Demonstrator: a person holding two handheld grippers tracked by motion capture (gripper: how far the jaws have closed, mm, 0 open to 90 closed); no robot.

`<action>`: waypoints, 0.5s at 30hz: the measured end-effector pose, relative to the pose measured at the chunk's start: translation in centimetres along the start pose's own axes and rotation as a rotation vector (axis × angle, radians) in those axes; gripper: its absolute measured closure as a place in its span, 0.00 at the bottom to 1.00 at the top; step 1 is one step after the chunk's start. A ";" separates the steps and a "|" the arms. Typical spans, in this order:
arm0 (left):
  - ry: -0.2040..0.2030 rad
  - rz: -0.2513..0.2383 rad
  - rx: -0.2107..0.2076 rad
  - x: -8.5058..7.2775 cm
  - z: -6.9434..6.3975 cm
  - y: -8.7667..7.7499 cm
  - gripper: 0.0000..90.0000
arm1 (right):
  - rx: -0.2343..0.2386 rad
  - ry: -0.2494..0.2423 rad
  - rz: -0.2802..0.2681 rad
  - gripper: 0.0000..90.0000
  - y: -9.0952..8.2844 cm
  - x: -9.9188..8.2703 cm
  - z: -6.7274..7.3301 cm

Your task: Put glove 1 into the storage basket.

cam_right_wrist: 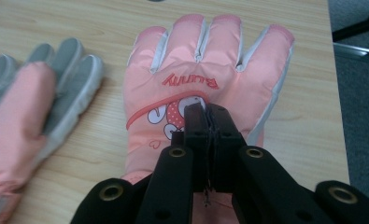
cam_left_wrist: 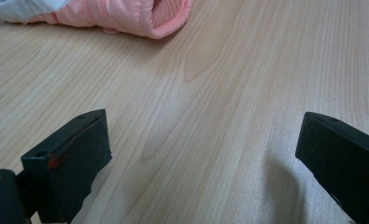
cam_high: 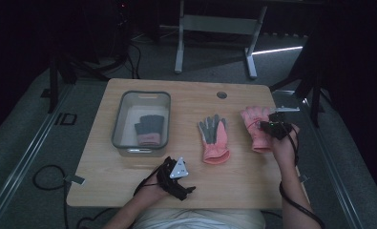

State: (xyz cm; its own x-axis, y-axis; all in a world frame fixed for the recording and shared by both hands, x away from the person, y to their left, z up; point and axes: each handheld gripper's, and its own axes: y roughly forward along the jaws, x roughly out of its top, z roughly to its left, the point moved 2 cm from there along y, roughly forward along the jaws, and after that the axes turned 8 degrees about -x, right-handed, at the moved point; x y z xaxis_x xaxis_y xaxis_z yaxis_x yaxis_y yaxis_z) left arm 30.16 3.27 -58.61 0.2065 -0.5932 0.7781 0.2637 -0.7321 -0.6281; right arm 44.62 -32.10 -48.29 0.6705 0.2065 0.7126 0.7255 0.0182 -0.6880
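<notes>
The right claw [cam_right_wrist: 209, 122] is pressed together, pinching the fabric on the back of the pink glove [cam_right_wrist: 205, 84], which lies palm down near the table's [cam_high: 191, 188] right edge, fingers pointing away from the person. Just left of this glove lies a second glove [cam_high: 213, 138], grey palm up. Further left stands a grey bin [cam_high: 124, 119] with a dark glove [cam_high: 150, 129] inside. The left claw [cam_left_wrist: 201, 161] is spread, resting over bare table in front of the bin.
</notes>
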 end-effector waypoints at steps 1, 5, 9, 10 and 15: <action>0.000 0.000 -0.001 0.0 0.0 0.0 0.03 | -0.005 0.014 -0.001 0.98 -0.4 -0.1 0.2; -0.006 -0.009 -0.003 0.0 0.1 -0.1 0.03 | -0.008 0.045 -0.015 0.98 -1.3 -0.6 0.7; -0.013 -0.014 -0.006 -0.1 0.1 -0.2 0.03 | -0.016 0.076 -0.023 0.98 -1.7 -1.9 1.6; -0.011 -0.014 -0.007 -0.1 0.1 -0.2 0.03 | -0.014 0.087 -0.021 0.98 -1.6 -2.2 1.7; -0.006 -0.008 -0.009 -0.1 0.1 -0.1 0.03 | -0.028 0.116 -0.001 0.98 -0.3 -2.9 1.8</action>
State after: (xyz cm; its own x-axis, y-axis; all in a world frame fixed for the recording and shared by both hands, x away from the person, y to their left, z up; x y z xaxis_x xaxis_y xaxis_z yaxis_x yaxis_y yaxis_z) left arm 30.18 3.46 -58.61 0.2098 -0.5854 0.7831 0.2566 -0.7399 -0.6219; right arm 42.15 -30.99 -50.36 0.6824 0.0916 0.7252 0.7288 -0.0096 -0.6846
